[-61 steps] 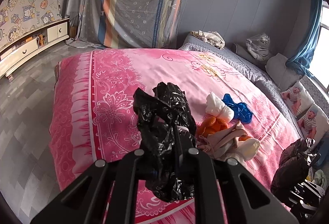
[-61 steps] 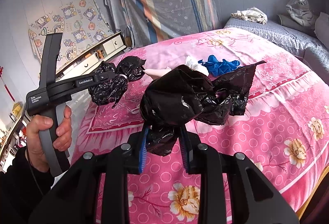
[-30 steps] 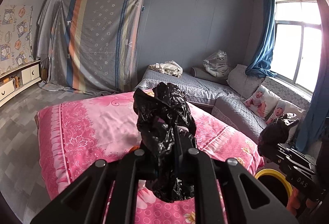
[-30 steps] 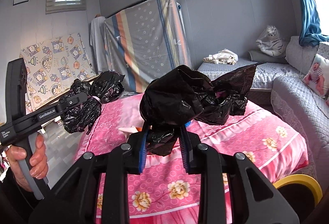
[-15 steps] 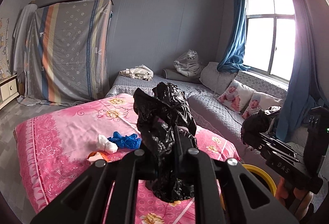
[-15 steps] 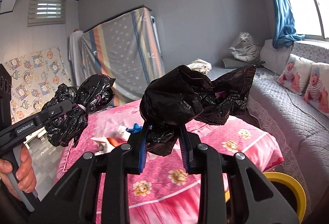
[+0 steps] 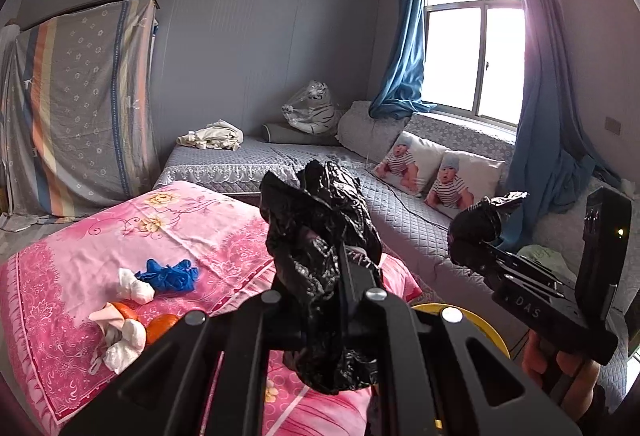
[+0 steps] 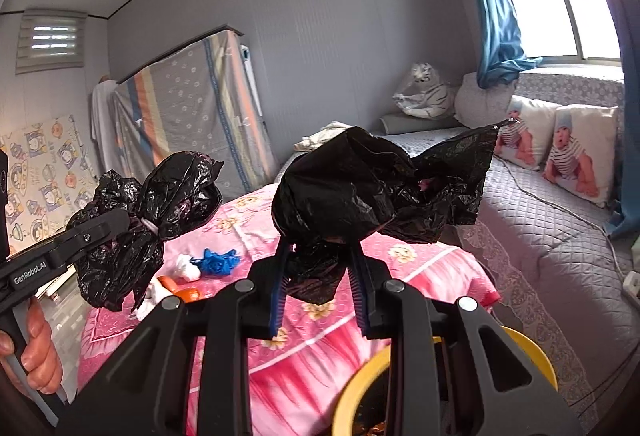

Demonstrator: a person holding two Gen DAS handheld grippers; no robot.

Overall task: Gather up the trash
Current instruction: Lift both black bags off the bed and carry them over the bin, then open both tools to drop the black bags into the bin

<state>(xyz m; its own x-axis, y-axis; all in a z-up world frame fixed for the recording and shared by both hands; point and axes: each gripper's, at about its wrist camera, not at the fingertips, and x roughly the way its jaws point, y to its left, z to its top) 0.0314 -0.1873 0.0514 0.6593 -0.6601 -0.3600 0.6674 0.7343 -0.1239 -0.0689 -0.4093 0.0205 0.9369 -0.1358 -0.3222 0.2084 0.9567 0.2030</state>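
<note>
My left gripper (image 7: pixel 344 292) is shut on a crumpled black trash bag (image 7: pixel 320 252), held up above the near corner of the pink bed (image 7: pixel 192 232). My right gripper (image 8: pixel 320 288) is shut on a second black trash bag (image 8: pixel 352 188), its blue pads pinching the bag's lower bunch. Each wrist view shows the other gripper beside it with its own bag (image 7: pixel 476 224) (image 8: pixel 148 220). A yellow-rimmed bin (image 8: pixel 360 380) sits low, just beyond the right gripper. On the bed lie a blue glove (image 7: pixel 170 274), white tissues (image 7: pixel 134 288) and orange pieces (image 7: pixel 160 324).
A grey quilted sofa (image 7: pixel 404 204) with baby-print cushions (image 7: pixel 440 172) runs along the wall under the window (image 7: pixel 472 52). Blue curtains (image 7: pixel 404 48) hang beside it. A striped sheet (image 7: pixel 80 104) covers something at the back left. A hand (image 8: pixel 36 352) holds the left gripper's handle.
Both views have swung right, from the bed towards the sofa and window. The yellow bin now shows more fully below the grippers. Both bags stay gripped as before.
</note>
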